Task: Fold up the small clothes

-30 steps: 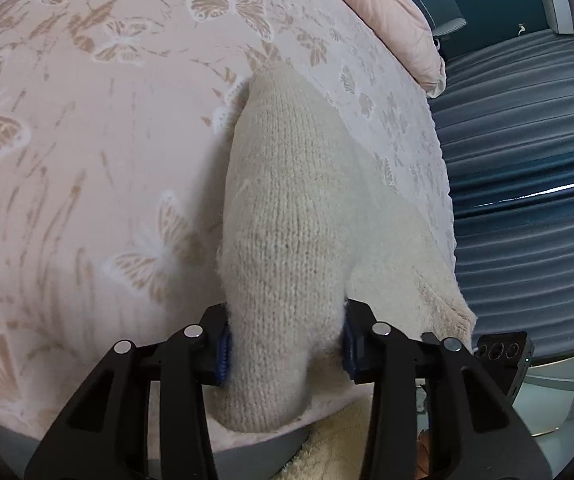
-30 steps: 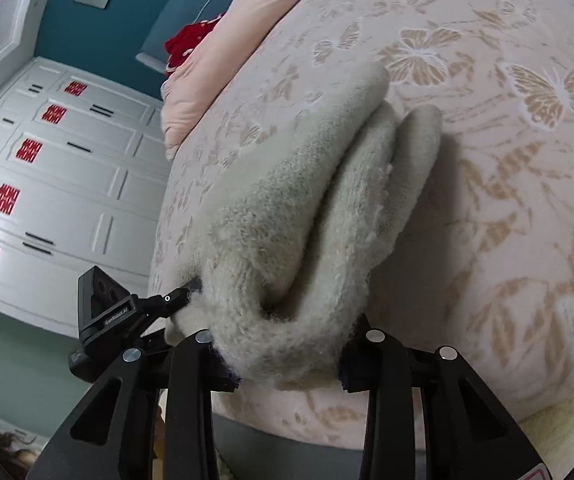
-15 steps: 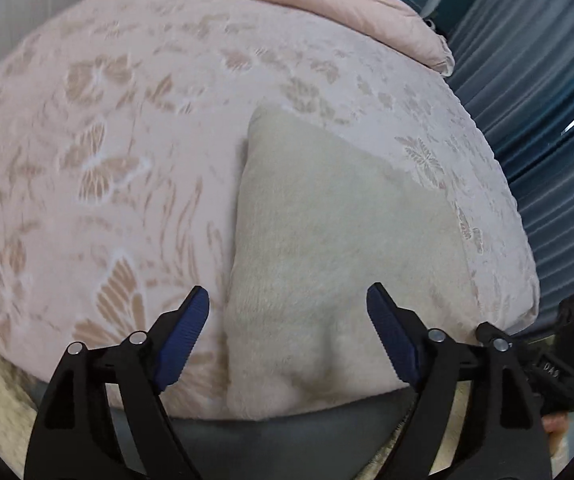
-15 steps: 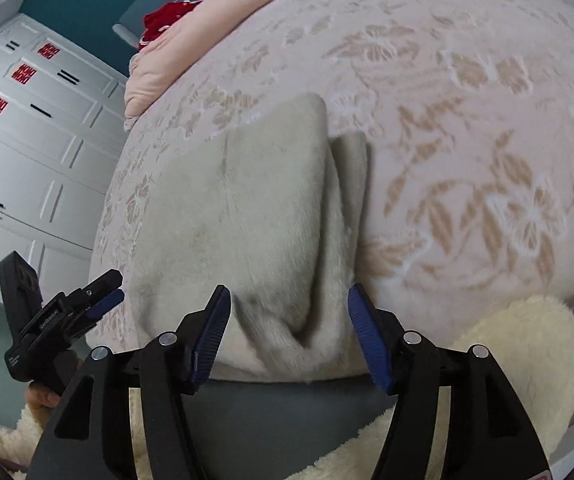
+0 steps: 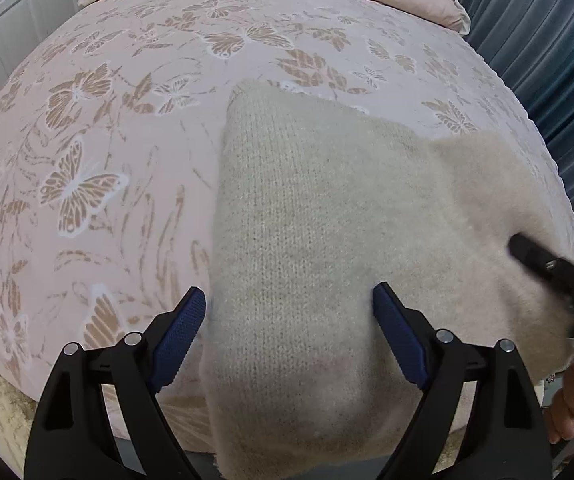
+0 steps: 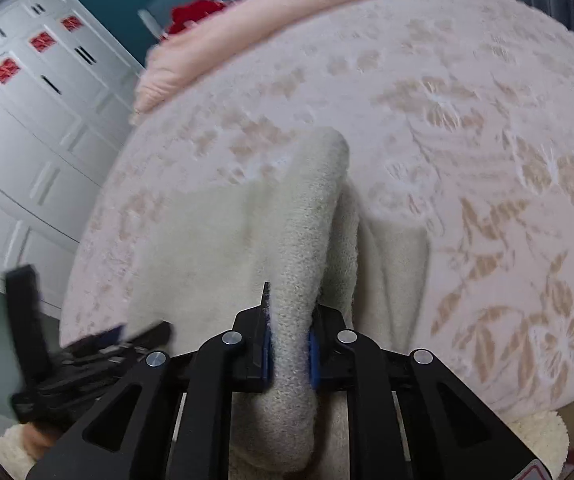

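Lying on the pink bedspread with tan butterfly and flower print (image 5: pixel 119 152), the cream knitted garment (image 5: pixel 319 216) sits near the bed's front edge, folded into a rough wedge whose narrow corner points toward 12 o'clock in the left wrist view. The left gripper (image 5: pixel 289 332) stands wide apart, its blue-padded fingers (image 5: pixel 179 330) on either side of the knit's near portion without pinching it. At 3 o'clock in that view, the dark tip of the right gripper (image 5: pixel 543 260) lies against the garment's fuzzy right side.

In the right wrist view, the right gripper (image 6: pixel 289 346) is closed narrowly on a raised ridge of the cream knit (image 6: pixel 307 248), the fold standing up between the blue pads and running toward 12 o'clock. A pale pink pillow (image 6: pixel 295 24) lies along the far end of the bed. White panelled wardrobe doors with red decals (image 6: pixel 27 92) stand at 9 to 10 o'clock.
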The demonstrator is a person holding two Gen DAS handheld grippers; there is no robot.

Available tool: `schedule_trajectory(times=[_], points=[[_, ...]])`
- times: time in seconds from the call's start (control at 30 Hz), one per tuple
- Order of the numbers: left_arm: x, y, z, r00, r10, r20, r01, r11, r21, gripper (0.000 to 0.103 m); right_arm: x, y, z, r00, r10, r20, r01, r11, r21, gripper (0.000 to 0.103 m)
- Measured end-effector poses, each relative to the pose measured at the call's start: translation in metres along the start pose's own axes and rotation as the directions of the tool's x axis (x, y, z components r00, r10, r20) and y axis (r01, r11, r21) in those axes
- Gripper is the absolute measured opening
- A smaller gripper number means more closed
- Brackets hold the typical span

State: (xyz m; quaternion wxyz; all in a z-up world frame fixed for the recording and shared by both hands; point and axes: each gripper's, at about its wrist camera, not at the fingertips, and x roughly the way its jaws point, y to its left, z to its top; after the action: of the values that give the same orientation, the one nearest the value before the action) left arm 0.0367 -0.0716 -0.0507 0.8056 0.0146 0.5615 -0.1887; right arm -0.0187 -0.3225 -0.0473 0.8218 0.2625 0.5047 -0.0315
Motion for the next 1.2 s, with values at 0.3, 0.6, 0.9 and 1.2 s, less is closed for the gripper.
schedule_trajectory(times=[0.3, 0.6, 0.9, 1.2], points=[[0.001, -0.004, -0.005, 0.999, -0.013, -0.029, 0.012, 1.0, -0.021, 0.085, -0.029, -0.022, -0.035, 1.0, -0.007, 0.028, 0.003, 0.992, 0.126, 0.063], [-0.01, -0.001, -0.007, 0.997, -0.069, -0.04, 0.065, 0.995, -0.078, 0.093, -0.01, -0.028, -0.054, 0.998, 0.054, -0.035, -0.045, 0.977, 0.207, 0.07], [0.027, 0.038, -0.006, 0.963, -0.236, -0.133, 0.19, 0.939, -0.286, 0.097, 0.01, -0.017, -0.057, 0.995, 0.073, -0.061, -0.06, 0.98, 0.189, 0.08], [0.044, 0.013, 0.008, 0.965, -0.22, -0.145, 0.183, 0.955, -0.235, 0.098, 0.028, -0.039, -0.045, 0.978, 0.208, -0.031, -0.184, 0.918, 0.351, 0.085]])
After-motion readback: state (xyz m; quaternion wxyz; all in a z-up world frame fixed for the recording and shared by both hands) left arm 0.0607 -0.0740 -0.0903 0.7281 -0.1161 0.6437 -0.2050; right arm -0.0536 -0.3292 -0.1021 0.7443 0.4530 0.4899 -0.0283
